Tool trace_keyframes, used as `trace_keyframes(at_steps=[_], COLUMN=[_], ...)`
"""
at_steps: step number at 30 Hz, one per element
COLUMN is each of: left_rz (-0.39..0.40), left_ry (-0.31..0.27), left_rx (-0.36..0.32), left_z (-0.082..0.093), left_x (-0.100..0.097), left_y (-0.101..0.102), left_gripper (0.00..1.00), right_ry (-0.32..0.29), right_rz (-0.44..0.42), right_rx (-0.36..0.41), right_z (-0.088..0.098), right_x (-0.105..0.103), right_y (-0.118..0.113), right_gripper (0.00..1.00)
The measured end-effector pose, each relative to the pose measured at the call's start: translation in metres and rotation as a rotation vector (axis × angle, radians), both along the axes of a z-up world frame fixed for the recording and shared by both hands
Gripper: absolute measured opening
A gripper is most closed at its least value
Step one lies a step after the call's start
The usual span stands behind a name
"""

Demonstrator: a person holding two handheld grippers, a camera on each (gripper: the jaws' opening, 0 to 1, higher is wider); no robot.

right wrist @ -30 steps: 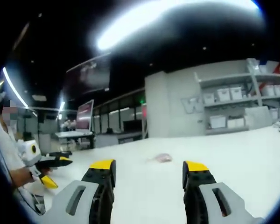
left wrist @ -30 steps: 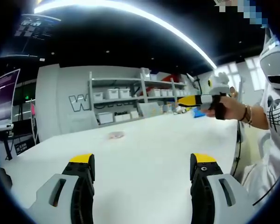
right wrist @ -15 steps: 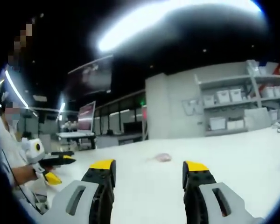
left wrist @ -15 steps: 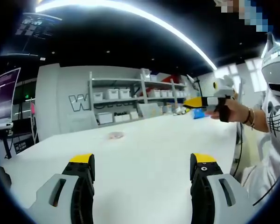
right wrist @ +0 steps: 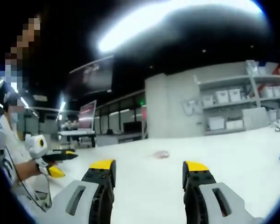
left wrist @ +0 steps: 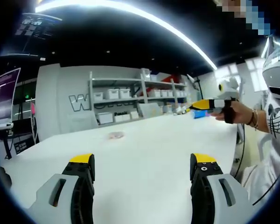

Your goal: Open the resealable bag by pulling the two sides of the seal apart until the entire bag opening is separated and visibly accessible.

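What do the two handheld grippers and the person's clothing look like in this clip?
Each gripper, left gripper and right gripper, has black jaws with yellow tips on grey slotted bodies. The person wears a white printed shirt, a black hand strap and wrist bracelets; a dark cable hangs below.

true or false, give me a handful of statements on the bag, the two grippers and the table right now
1. The resealable bag lies on the white table, touched by neither gripper. True.
2. The left gripper is shut on the bag. False: its jaws stand wide apart with nothing between them, and the bag lies far ahead.
3. The right gripper is open. True.
4. The bag already hangs in the air between both grippers. False: it rests flat on the table, seen small in the right gripper view.
5. Shelves with white bins stand behind the table. True.
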State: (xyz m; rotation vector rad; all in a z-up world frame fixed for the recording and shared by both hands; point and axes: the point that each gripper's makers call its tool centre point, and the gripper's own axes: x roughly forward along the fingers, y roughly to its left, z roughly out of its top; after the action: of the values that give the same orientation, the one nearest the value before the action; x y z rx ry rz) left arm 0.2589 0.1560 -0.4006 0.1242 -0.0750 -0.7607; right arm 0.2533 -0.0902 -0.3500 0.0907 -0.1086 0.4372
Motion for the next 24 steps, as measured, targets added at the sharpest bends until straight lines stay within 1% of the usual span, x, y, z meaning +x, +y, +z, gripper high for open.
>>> trace_keyframes(at_steps=[5, 13, 19, 22, 24], left_rz=[-0.001, 0.002, 0.001, 0.004, 0.0], left_ry=[0.001, -0.004, -0.004, 0.001, 0.014], left_rx=[-0.003, -0.008, -0.026, -0.025, -0.033], left_z=[0.0, 0.0, 0.003, 0.003, 0.003], left_x=[0.0, 0.0, 0.001, 0.001, 0.002], left_y=[0.0, 0.0, 0.001, 0.001, 0.001], left_gripper=[0.83, 0.83, 0.83, 0.83, 0.83], right_ry=[-0.015, -0.035, -0.044, -0.043, -0.037], right_rz=[-0.02, -0.047, -0.074, -0.092, -0.101], right_rx=[0.007, -0.031, -0.037, -0.06, -0.074], right_z=[0.001, 0.0, 0.002, -0.001, -0.003], right_x=[-0.005, -0.009, -0.01, -0.012, -0.013], right_y=[-0.007, -0.015, -0.024, -0.028, -0.03], right_gripper=[0.57, 0.57, 0.57, 0.57, 0.57])
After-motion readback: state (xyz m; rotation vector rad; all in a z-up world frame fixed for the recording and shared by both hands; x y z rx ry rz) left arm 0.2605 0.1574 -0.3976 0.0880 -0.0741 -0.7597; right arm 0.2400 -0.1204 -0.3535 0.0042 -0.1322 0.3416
